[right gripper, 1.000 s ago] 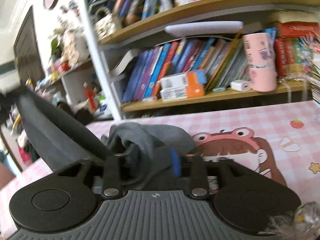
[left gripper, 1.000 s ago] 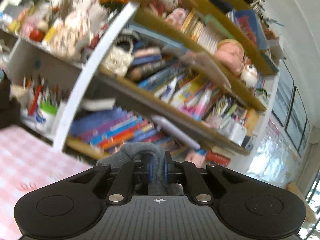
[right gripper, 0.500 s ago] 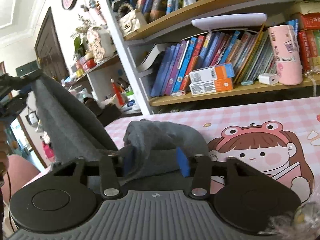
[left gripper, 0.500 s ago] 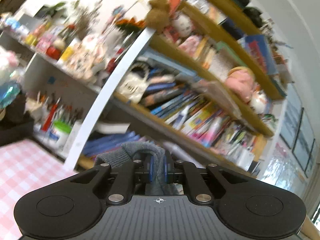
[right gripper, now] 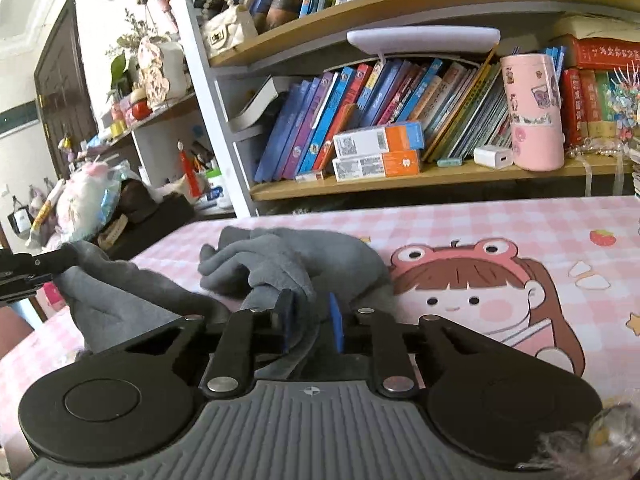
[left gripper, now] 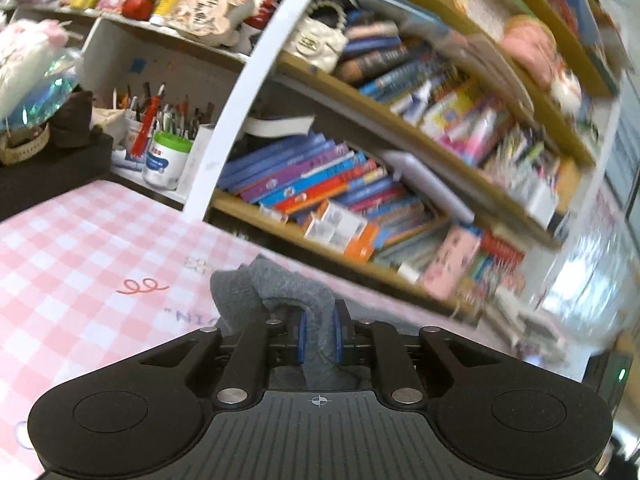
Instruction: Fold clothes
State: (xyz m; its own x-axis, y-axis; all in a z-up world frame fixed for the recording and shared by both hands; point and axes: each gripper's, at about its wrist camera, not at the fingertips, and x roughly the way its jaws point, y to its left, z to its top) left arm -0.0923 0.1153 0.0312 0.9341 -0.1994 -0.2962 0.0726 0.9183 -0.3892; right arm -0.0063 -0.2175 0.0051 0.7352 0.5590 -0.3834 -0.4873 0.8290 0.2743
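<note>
A grey knitted garment (right gripper: 288, 256) lies bunched on the pink checked table (right gripper: 500, 220). My right gripper (right gripper: 311, 322) is shut on a fold of it, low over the table. A stretch of the cloth runs left to my left gripper (right gripper: 36, 270), seen at the left edge of the right wrist view. In the left wrist view my left gripper (left gripper: 318, 338) is shut on a grey fold (left gripper: 280, 296), held just above the table (left gripper: 80, 240).
A bookshelf (right gripper: 400, 184) packed with books stands along the table's far edge. A pink cup (right gripper: 534, 112) and orange boxes (right gripper: 376, 154) sit on its lowest shelf. A pen pot (left gripper: 166, 160) stands at the far left. A cartoon girl print (right gripper: 468, 296) covers the tablecloth.
Both grippers have come down towards the table with the garment. The cloth that hung stretched high between them now lies lower, and more of it is bunched on the table.
</note>
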